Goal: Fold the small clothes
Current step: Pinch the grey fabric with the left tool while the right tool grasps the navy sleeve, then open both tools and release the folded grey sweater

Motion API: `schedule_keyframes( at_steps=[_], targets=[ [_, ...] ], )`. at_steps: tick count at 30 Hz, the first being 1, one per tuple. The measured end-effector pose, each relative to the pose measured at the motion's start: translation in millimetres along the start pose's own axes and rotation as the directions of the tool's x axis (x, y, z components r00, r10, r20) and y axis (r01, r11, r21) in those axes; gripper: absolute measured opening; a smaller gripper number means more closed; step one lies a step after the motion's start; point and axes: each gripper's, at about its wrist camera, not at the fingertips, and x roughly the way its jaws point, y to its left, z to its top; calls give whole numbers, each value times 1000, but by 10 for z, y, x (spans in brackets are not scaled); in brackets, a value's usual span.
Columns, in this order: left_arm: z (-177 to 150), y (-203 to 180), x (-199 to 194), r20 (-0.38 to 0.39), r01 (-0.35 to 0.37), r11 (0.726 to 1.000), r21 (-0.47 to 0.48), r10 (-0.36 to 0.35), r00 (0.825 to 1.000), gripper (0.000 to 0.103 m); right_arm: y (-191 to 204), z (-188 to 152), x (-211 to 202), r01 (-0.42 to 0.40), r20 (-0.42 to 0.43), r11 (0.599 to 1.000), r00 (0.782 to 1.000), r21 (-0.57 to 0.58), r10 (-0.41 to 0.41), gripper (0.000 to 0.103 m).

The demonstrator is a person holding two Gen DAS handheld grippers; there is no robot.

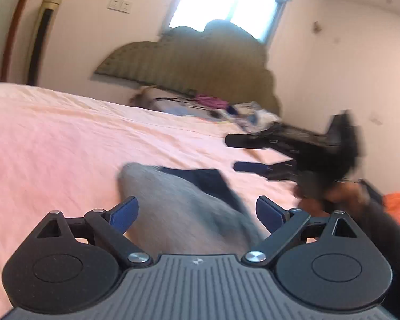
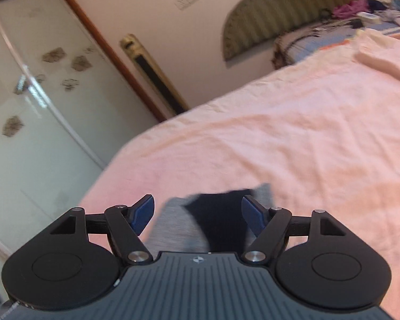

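Note:
A small grey garment with a dark navy part (image 1: 184, 208) lies on the pink bed sheet (image 1: 53, 144), blurred by motion. My left gripper (image 1: 197, 213) is open, its blue pads apart on either side of the cloth, above it. My right gripper (image 1: 234, 154) shows at the right of the left wrist view, open, beside the far end of the garment. In the right wrist view the right gripper (image 2: 197, 214) is open, with the grey and navy cloth (image 2: 213, 218) lying between and below its pads.
A padded headboard (image 1: 189, 61) and a pile of clothes and clutter (image 1: 226, 106) are at the bed's far end. An orange cloth (image 1: 397, 205) lies at the right. A glass wardrobe door (image 2: 40, 93) stands beyond the bed edge.

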Motion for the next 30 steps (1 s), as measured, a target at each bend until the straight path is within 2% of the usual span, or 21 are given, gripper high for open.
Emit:
schedule_keyframes(
  at_steps=[2,3,4,5,6,7,8,9,11,13,15,18,20,24,28,30],
  targets=[
    [-81,-58,215,-29,7,998,59,-5,1000,95,113,-85,161,-37,-35,999,999,-10,37,93],
    [-148,-87,340,-80,-4,996,84,10,997,95,115,-141,266,-30,-65,999,997,-14,29,94],
    [-210,-63,428,-140,-11,996,86,23,990,95,66,-208,391,3,-115,1000,993,-4,-3,94],
    [-272,-38,512,-192,-25,996,81,40,980,95,-43,-278,516,69,-168,998,984,11,-66,89],
    [-337,-13,520,-214,-50,996,73,65,975,95,-188,-362,556,103,-179,994,979,41,-94,83],
    [-386,4,469,-210,-70,995,68,83,974,95,-274,-402,456,75,-110,995,992,68,-68,74],
    [-418,16,395,-199,-85,994,72,98,975,95,-326,-395,378,72,-108,989,992,129,-58,69],
    [-435,19,305,-189,-104,991,86,119,975,95,-321,-385,277,80,-109,981,992,177,-61,69],
    [-436,15,17,-154,-122,985,119,139,978,95,-173,-431,-12,46,-76,985,997,165,-34,79],
    [-531,-73,-225,-117,-110,976,186,134,984,95,-26,-564,-322,17,-49,991,999,130,-11,91],
    [-677,-240,-398,-92,-114,951,289,146,985,95,22,-727,-605,12,-58,992,998,127,-5,92],
    [-852,-399,-419,-86,-118,909,400,166,982,95,-14,-975,-940,46,-58,985,998,167,-37,88],
    [-887,-444,-379,-93,-118,902,415,170,981,95,-43,-1079,-1089,58,-61,978,997,199,-46,86],
    [-900,-446,-256,-99,-135,906,401,189,977,95,-55,-1204,-1212,27,-90,974,996,225,-6,84],
    [-890,-422,-148,-106,-161,906,391,219,970,95,-33,-1251,-1144,41,-142,978,990,206,-12,69],
    [-877,-406,-122,-112,-174,908,382,232,966,95,-11,-1250,-1084,28,-164,978,986,205,6,68]
  ],
)
